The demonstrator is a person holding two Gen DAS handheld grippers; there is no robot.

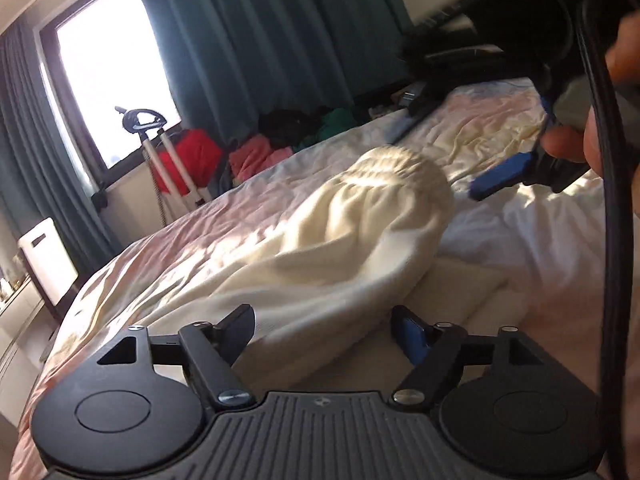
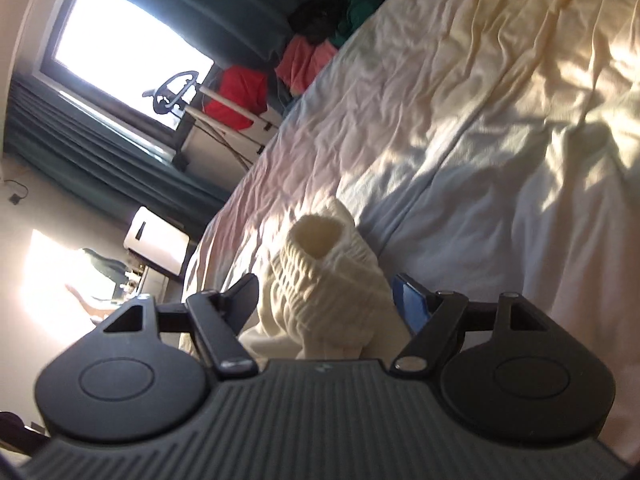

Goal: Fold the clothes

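A cream knit sweater [image 1: 304,256] lies bunched on the bed, its ribbed end [image 1: 400,168] blurred. In the left wrist view my left gripper [image 1: 324,320] stands open, and the sweater's near edge lies between its spread fingers. Farther right, a hand holds my right gripper [image 1: 510,146] above the sheet, one blue fingertip [image 1: 500,176] just right of the ribbed end. The right wrist view shows a ribbed cuff [image 2: 320,248] with its tube mouth upward, lying between the wide-apart fingers of my right gripper [image 2: 326,292], which stands open. Whether either gripper's fingers touch the knit is unclear.
A wrinkled pale sheet [image 1: 200,232] covers the bed. A flat cream layer [image 1: 460,292] lies under the sweater. Red, pink and green clothes [image 1: 260,152] are piled past the far edge, by a steamer stand [image 1: 160,152], teal curtains and a window. A black cable [image 1: 612,200] hangs at right.
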